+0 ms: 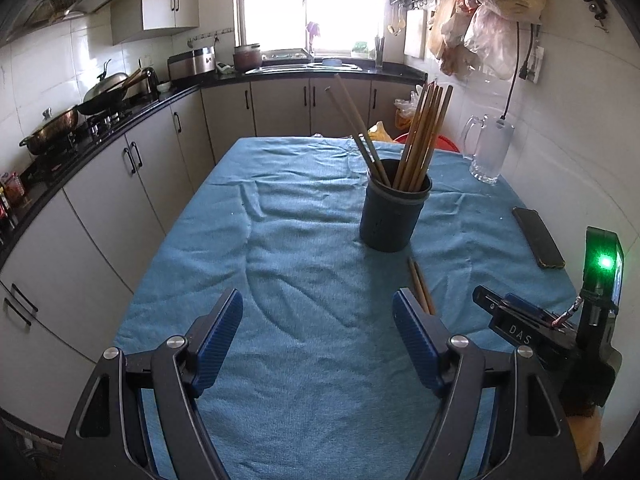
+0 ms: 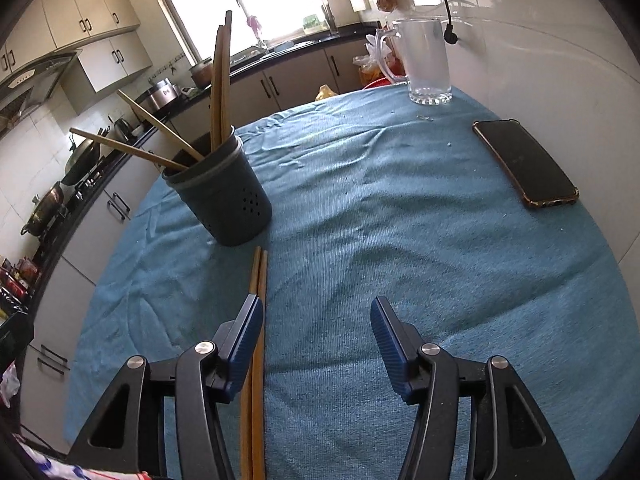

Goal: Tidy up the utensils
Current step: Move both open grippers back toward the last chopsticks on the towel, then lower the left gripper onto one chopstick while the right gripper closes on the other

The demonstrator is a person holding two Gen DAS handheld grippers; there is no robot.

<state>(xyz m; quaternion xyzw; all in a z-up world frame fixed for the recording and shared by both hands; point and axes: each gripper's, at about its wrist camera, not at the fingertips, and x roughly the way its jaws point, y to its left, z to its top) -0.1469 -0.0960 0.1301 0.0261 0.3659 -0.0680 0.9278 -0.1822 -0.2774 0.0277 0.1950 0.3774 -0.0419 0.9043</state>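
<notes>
Desk [image 1: 280,280] is covered by one blue cloth [image 2: 400,240]; cabinets run along its left edge, a white wall along the right. Wide bare cloth is left across the left and near parts of the desk.

One dark holder [image 2: 224,196] stands upright mid-desk, toward the right in the left wrist view. Chopsticks in holder [image 1: 420,136] are seen as a bunch of about five leaning right plus two leaning left; exact count can't be confirmed.

One glass mug [image 2: 424,64] is set at the far right corner. One phone [image 2: 524,160] lies flat near the right edge, well apart from the holder.

Two loose chopsticks [image 2: 258,280] lie side by side on the cloth just in front of the holder.

Left gripper [image 1: 318,312]: fingers spread wide, nothing between them. Right gripper [image 2: 316,320]: fingers apart, the loose pair running just beside the left finger [image 2: 248,340]; contact can't be told, no squeeze seen.
</notes>
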